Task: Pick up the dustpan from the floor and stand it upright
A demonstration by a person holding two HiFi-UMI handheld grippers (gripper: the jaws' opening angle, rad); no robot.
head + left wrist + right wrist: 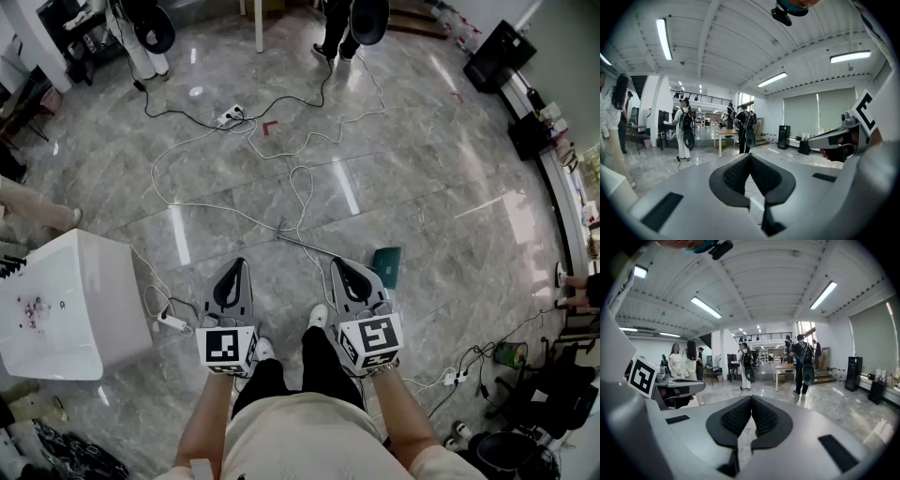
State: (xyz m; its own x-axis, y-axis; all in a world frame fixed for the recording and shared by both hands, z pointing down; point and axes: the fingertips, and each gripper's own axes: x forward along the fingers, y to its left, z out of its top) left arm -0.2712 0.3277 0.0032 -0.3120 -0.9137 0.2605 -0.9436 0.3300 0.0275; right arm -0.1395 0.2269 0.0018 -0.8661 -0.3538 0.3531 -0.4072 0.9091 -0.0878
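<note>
A teal dustpan [387, 266] lies flat on the grey marble floor, just right of my right gripper's tip. Its thin long handle [314, 246] runs along the floor toward the upper left. Both grippers are held side by side in front of the person's body, pointing forward and slightly down. The left gripper [236, 263] is shut and holds nothing. The right gripper [337, 263] is shut too, above the floor beside the handle, and empty. In the gripper views the left gripper [750, 157] and the right gripper [751, 399] show dark pads meeting at the tips. The dustpan is not in either gripper view.
A white table [66, 300] stands at the left, with a power strip [172, 324] beside it. White and black cables [300, 187] loop across the floor ahead. People [337, 23] stand at the far end. Dark equipment and another power strip [450, 378] crowd the right side.
</note>
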